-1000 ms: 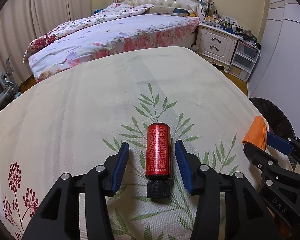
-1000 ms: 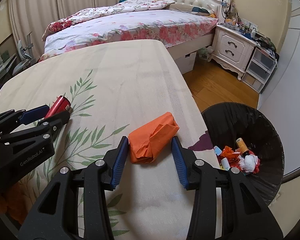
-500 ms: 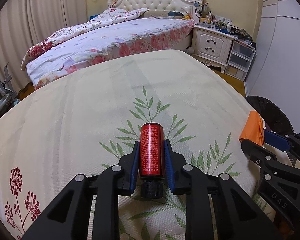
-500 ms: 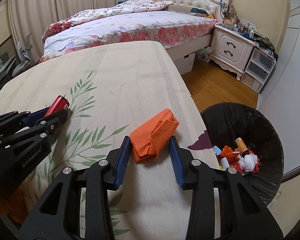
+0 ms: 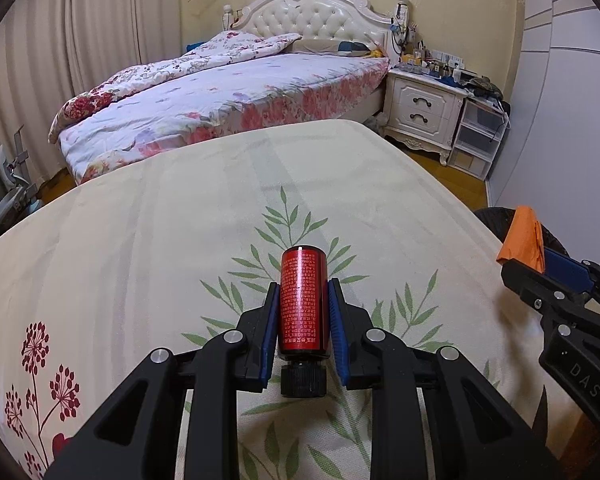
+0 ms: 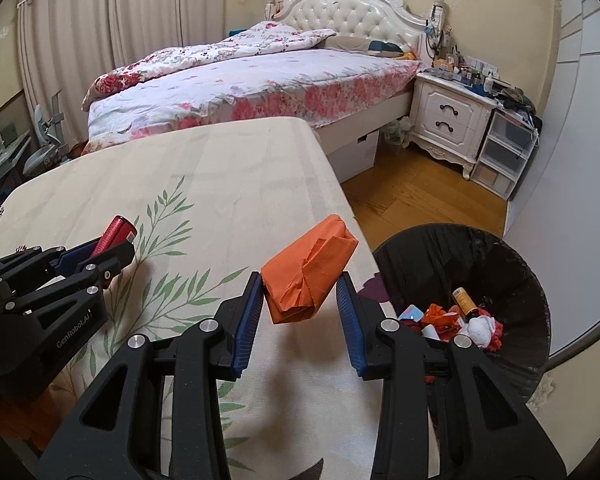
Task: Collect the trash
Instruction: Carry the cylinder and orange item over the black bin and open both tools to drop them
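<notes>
Left tool (image 5: pixel 302 312) clamped on red bottle (image 5: pixel 303 304), blue pads (image 5: pixel 269 328) pressing both sides, black cap nearest the camera, above the leaf-printed counter (image 5: pixel 180 232). Right tool (image 6: pixel 300 304) clamped on orange paper wad (image 6: pixel 310 276), lifted clear of the counter edge, jaws just closing a little. Right of that, black-lined bin (image 6: pixel 512 280) on the floor, holding mixed trash. Farther off, floral bed (image 6: pixel 260 80) and white nightstand (image 6: pixel 448 116)
</notes>
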Action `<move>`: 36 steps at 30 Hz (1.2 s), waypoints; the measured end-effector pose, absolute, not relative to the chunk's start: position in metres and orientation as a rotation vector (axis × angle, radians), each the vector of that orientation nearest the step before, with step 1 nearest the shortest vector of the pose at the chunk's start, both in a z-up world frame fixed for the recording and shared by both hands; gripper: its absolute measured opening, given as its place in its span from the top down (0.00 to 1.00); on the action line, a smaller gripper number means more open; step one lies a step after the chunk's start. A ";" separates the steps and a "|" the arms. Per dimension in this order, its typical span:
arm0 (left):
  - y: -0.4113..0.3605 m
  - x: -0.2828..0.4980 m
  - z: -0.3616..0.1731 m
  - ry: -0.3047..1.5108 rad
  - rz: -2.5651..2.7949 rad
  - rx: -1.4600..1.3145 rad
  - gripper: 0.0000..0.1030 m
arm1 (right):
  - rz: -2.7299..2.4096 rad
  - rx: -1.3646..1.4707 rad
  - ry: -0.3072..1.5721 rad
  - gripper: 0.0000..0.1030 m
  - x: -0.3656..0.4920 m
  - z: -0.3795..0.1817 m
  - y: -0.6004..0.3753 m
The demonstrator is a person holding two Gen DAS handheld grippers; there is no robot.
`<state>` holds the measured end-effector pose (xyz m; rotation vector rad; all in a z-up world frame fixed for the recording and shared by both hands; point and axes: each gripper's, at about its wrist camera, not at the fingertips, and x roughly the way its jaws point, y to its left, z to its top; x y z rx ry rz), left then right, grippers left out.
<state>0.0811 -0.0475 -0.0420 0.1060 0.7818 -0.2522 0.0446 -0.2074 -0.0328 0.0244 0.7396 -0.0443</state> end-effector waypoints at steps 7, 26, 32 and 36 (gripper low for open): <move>-0.071 0.068 -0.022 0.687 -0.273 0.120 0.76 | -0.146 0.010 0.670 0.64 0.032 -0.015 -0.237; -0.163 0.062 -0.009 0.619 -0.414 0.143 0.76 | -0.385 0.033 0.588 0.64 0.009 -0.007 -0.316; -0.183 0.068 -0.011 0.612 -0.432 0.171 0.76 | -0.425 0.045 0.590 0.64 0.011 -0.013 -0.329; -0.195 0.072 -0.014 0.617 -0.445 0.189 0.76 | -0.435 0.064 0.590 0.64 0.014 -0.014 -0.336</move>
